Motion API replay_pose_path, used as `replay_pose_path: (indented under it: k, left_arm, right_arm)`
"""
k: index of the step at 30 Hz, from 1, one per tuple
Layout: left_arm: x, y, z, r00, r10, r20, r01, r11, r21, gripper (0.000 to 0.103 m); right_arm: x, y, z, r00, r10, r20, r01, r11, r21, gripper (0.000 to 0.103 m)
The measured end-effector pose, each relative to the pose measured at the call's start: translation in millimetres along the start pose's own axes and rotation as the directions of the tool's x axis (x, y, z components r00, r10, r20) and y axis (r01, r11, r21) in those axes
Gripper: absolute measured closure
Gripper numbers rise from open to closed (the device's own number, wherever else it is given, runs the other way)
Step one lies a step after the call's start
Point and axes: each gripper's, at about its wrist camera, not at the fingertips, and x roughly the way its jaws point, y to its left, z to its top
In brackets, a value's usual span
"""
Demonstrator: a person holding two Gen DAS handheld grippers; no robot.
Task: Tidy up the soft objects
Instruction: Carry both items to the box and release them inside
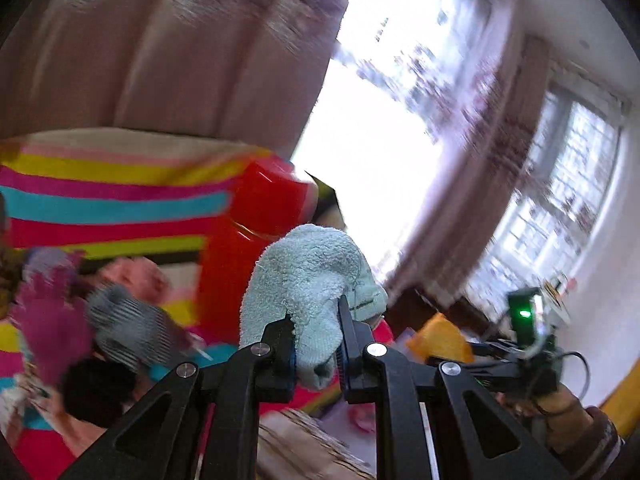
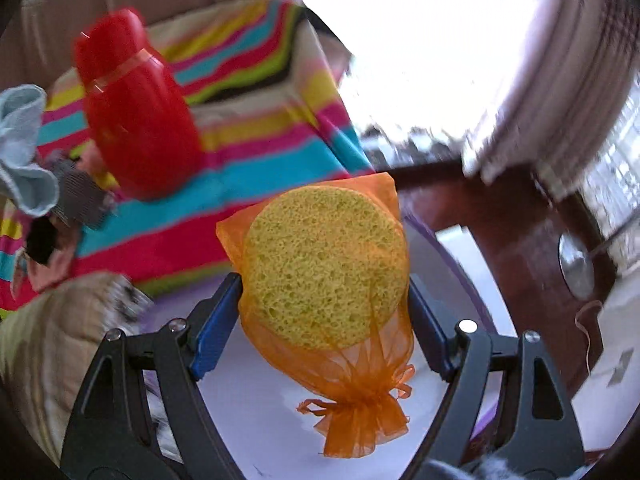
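My left gripper is shut on a pale green terry cloth, which bulges up above the jaws; the same cloth shows at the left edge of the right wrist view. My right gripper is shut on a round yellow sponge in an orange mesh bag, its blue pads pressing both sides and the tied end hanging down. In the left wrist view that orange bag and the right gripper's body appear at the lower right, held by a hand.
A red plastic container stands on a bright striped cloth. A grey striped piece, a magenta glove-like piece and a pink piece lie on it at left. Below is a white surface; dark wooden furniture at right.
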Motion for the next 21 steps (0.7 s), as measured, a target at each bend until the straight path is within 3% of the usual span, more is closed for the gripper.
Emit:
replay_pose_path:
  k: [10,18,21]
  left_arm:
    - [32,-59,-29,0.990,-0.036,-0.134,0.049,0.994,0.098,0.087]
    - [49,-81,-41,0.978,-0.028,-0.205,0.059,0.987,0.148,0.087]
    - [54,-85,-43,0.974,-0.023,-0.224,0.059,0.986,0.155,0.087]
  right_arm:
    - [52,-42,-43,0.988,0.024,-0.156,-0.022,1.000,0.017,0.021]
    - [75,-38,-54,0.981,-0.013,-0.192,0.000,0.998,-0.066,0.019]
    - [74,-43,-54,0.982,-0.015,-0.187,0.001,0.997,-0.073,0.013]
